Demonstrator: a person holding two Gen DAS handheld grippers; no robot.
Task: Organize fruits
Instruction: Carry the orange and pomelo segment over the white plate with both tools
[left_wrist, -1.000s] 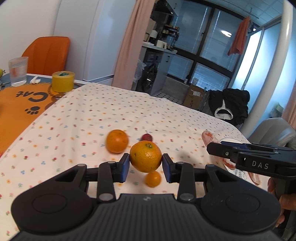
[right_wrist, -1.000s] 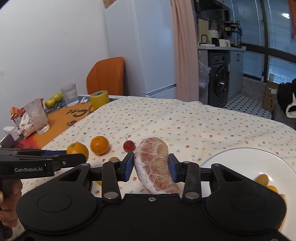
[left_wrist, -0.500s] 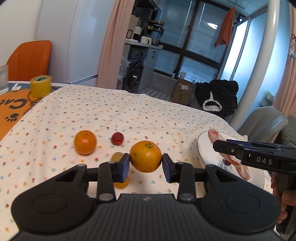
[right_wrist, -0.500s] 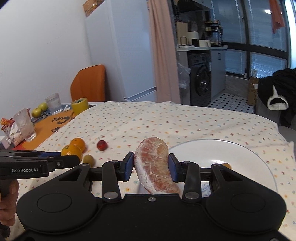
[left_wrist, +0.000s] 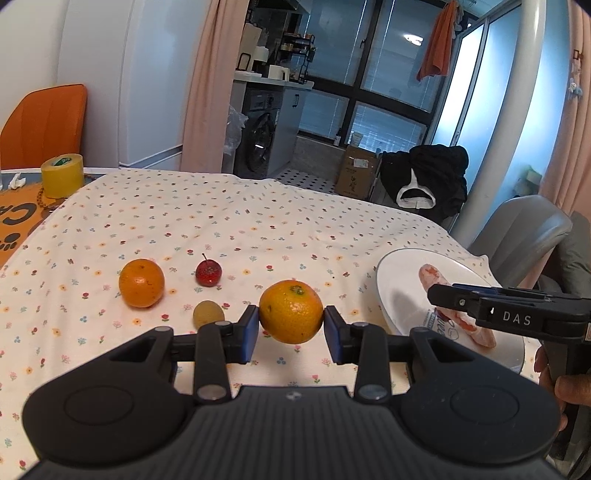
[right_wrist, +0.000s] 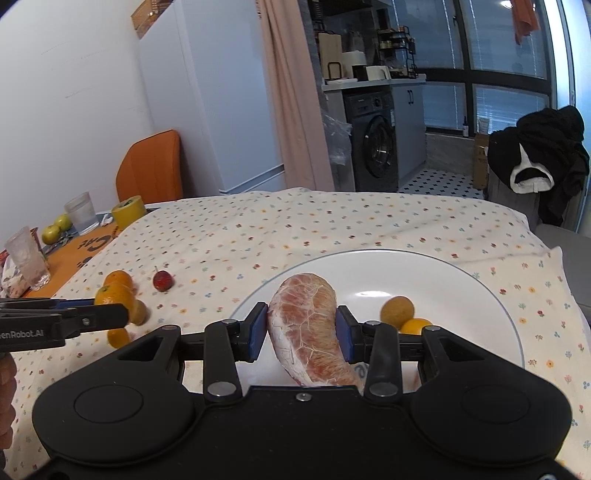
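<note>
Right gripper (right_wrist: 301, 332) clamping peeled pomelo segment (right_wrist: 308, 328), hovering over near rim of white plate (right_wrist: 461, 273). Left gripper (left_wrist: 291, 330) squeezing orange (left_wrist: 291, 312) above floral tablecloth (left_wrist: 258, 221), plate lying toward cloth's right edge. Step in hand, likely: carrying both fruits to plate. Next: lowering segment beside small fruits (right_wrist: 397, 312) on plate, opening fingers. Farther: second orange (left_wrist: 141, 283), small red fruit (left_wrist: 208, 272) waiting mid-cloth.

Even, fairly bright indoor light; blue dusk glow through the tall dark-framed glass windows (left_wrist: 391, 77). Soft shadows on the floral white tablecloth (left_wrist: 229, 229). Glare on the round white plate (right_wrist: 373, 294). Fisheye bending, dark corner vignetting, sharp focus.
</note>
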